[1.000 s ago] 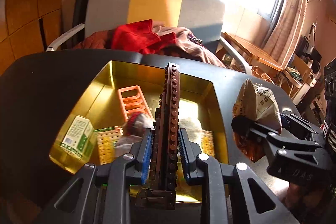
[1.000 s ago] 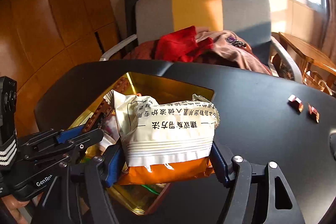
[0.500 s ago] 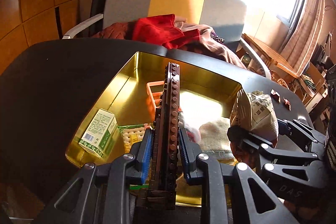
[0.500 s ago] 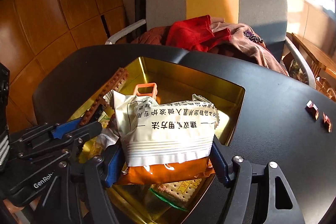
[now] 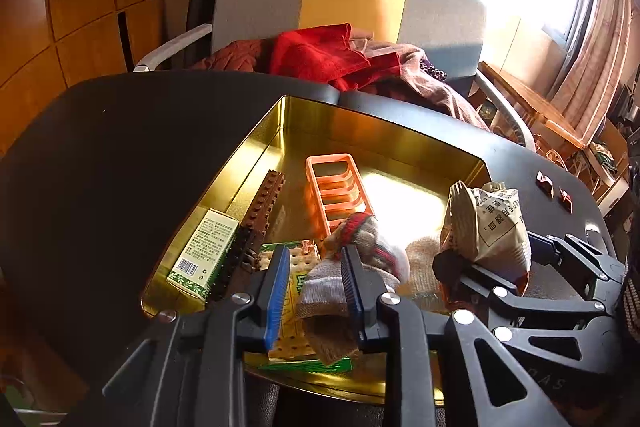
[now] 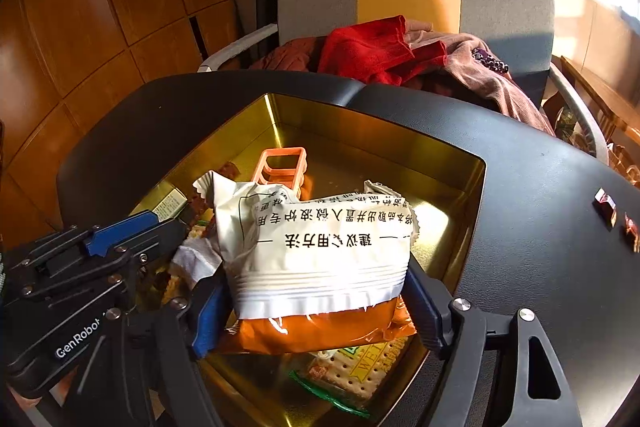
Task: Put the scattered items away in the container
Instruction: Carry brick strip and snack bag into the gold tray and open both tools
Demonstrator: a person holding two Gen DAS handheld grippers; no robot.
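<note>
- Over the gold tin [image 6: 472,163], the right gripper [image 6: 316,307] holds the snack bag [image 6: 320,259] clamped across its width, with its jaws set wide and the bag's long axis running side to side between them. The tin's floor lies straight below and ahead, so I judge the coming move to be a short lowering and a release.
- The bare floor is toward the tin's far right part; the near part is already crowded, so the bag would best go forward rather than straight down.
- The left gripper [image 5: 316,287] is empty, its jaws parted to a middling gap, hanging over the tin's near edge above a sock [image 5: 344,291] and the crackers [image 5: 296,291].
- The right gripper is the one carrying, and it is already inside the tin's outline; the left is just beside it, close enough to get in its way.
- Two small wrapped sweets [image 6: 616,219] lie on the black table [image 6: 540,211], well apart from the tin and on its right side. The right gripper is the nearer one to them.
- Count in the tin: one brown brick strip [image 5: 256,227] lying along the left wall, one green-and-white box [image 5: 204,251] touching it, one orange rack [image 5: 336,191], one cracker pack, and a bundle of socks, number unclear.
- Count outside: one bag in the grip and two sweets on the table.
</note>
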